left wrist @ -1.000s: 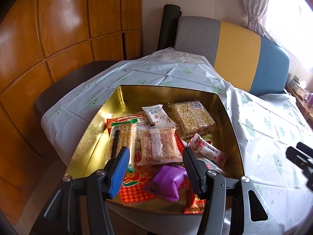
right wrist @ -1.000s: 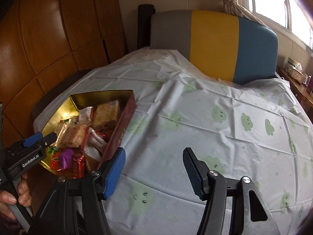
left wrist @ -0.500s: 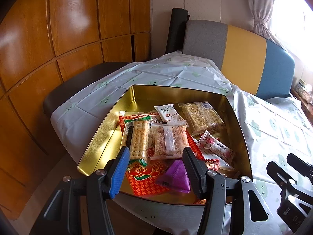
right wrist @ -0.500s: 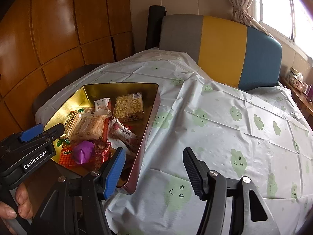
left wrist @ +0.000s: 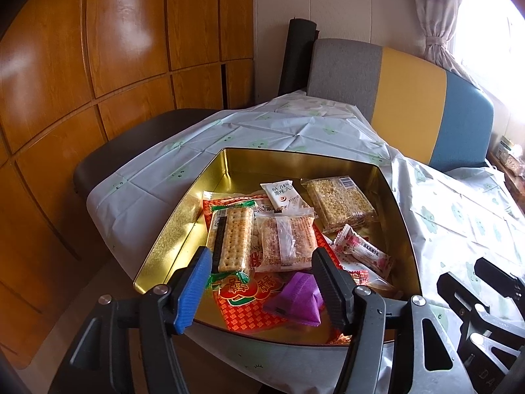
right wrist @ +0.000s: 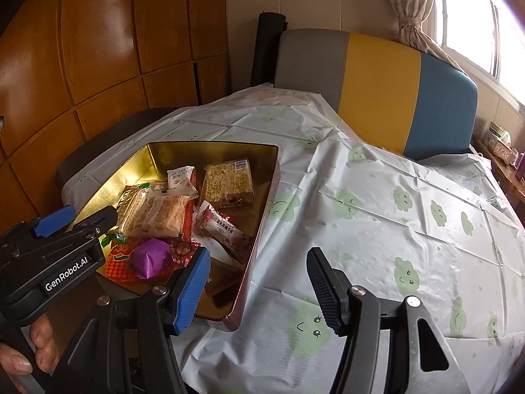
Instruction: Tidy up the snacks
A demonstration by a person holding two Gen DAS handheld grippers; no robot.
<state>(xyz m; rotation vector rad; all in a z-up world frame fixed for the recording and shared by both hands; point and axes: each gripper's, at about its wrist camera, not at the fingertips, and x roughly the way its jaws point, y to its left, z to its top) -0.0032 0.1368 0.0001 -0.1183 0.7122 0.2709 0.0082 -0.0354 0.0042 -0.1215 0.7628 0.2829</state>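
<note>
The left gripper (left wrist: 261, 284) hangs over the near edge of the gold tin (left wrist: 183, 216), its jaws opening with nothing pressed between them. Just ahead and below the gap lies the purple pouch (left wrist: 297, 297), and beyond it the cracker pack (left wrist: 231, 238), whose long axis runs away from the jaws, roughly in line with them. The right gripper (right wrist: 259, 287) stands beside the tin over the clothed surface (right wrist: 393, 229), jaws apart and empty. The left is judged the nearer to the snacks. Farther in lie a pink bar (left wrist: 362, 252), a rice cake (left wrist: 338, 203) and a white sachet (left wrist: 283, 193).
</note>
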